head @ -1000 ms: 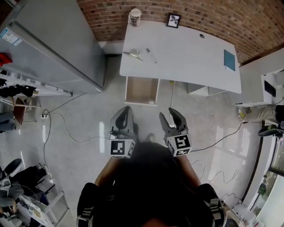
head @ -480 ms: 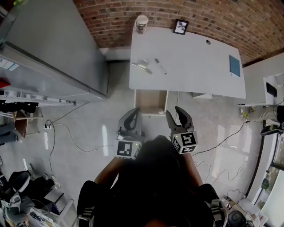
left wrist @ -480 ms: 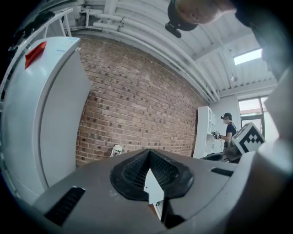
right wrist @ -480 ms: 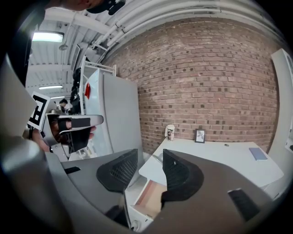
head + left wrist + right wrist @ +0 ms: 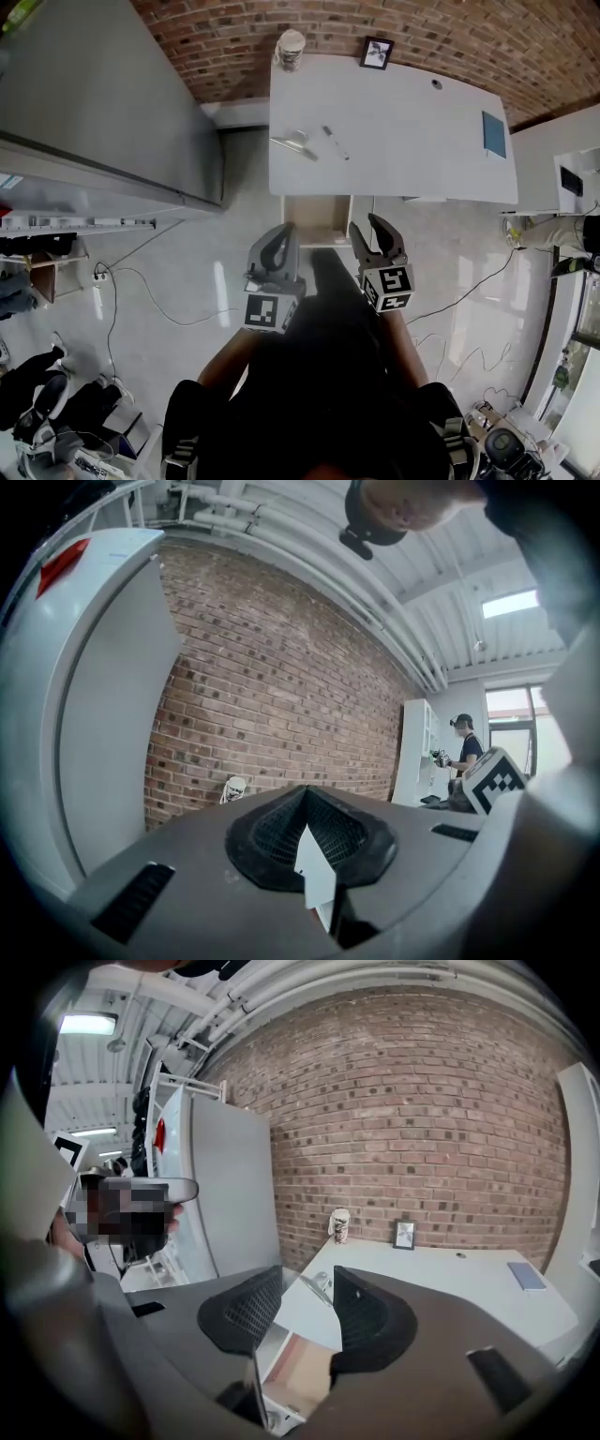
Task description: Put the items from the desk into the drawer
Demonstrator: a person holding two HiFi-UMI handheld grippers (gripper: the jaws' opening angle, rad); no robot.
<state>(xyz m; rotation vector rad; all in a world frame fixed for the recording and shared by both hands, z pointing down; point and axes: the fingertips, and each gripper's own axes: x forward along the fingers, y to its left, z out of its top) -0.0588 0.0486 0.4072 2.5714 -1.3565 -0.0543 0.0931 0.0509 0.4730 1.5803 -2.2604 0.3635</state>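
One desk [image 5: 403, 141], one drawer [image 5: 317, 216] (open), one cup [image 5: 290, 48], one pen [image 5: 336, 142], one frame [image 5: 377, 52].

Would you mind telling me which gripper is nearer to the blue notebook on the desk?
Right. The right gripper is short of the desk, diagonally from the blue notebook; the left gripper is farther away, on the right gripper's far side.

Back of drawer [image 5: 317, 217] lost under desk [image 5: 412, 141], two small items [image 5: 295, 142] near desk's left edge too tiny to identify

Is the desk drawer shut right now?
No, the drawer stands pulled out from under the desk front edge, its wooden inside showing in the head view.
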